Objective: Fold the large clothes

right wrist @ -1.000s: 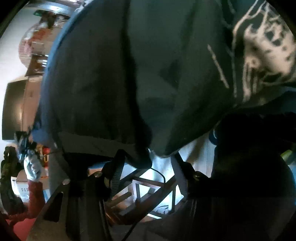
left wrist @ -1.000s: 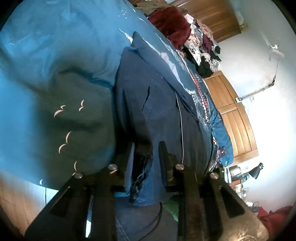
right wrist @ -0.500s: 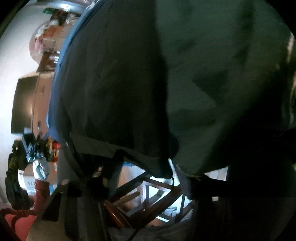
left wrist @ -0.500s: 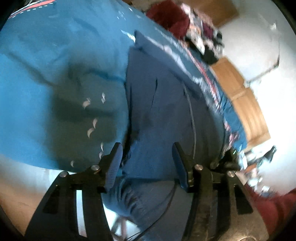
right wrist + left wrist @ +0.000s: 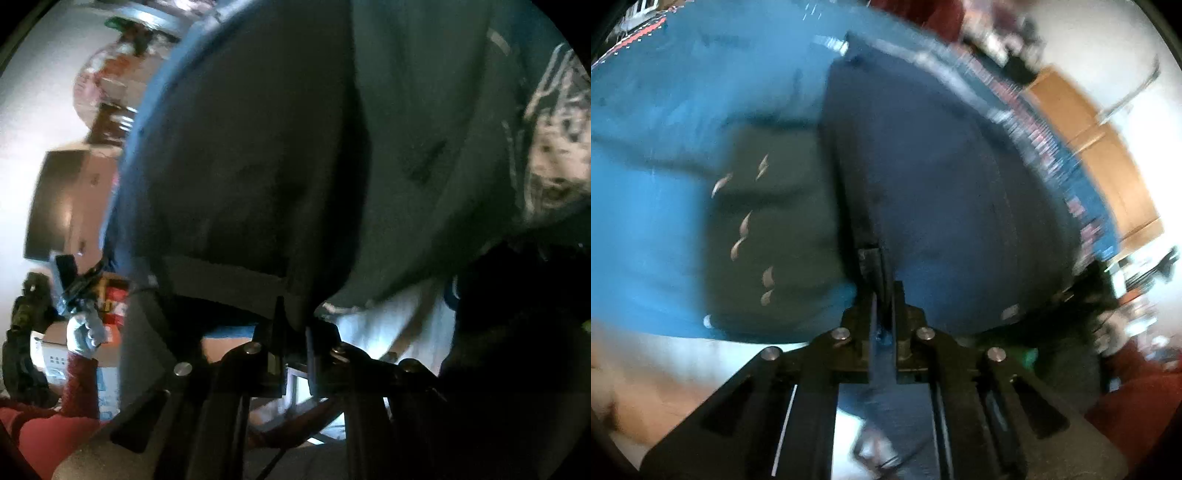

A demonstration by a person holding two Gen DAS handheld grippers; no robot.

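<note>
We see the left gripper (image 5: pixel 882 291) clamped tight on the near hem of the dark navy garment (image 5: pixel 945 192), which lies on a blue bedspread (image 5: pixel 657 192) and reaches its near edge. View blurred. The right gripper (image 5: pixel 295 332) is pinched on the same garment's (image 5: pixel 258 166) hem at the near edge, cloth draping over it. White print (image 5: pixel 554 155) shows at far right.
</note>
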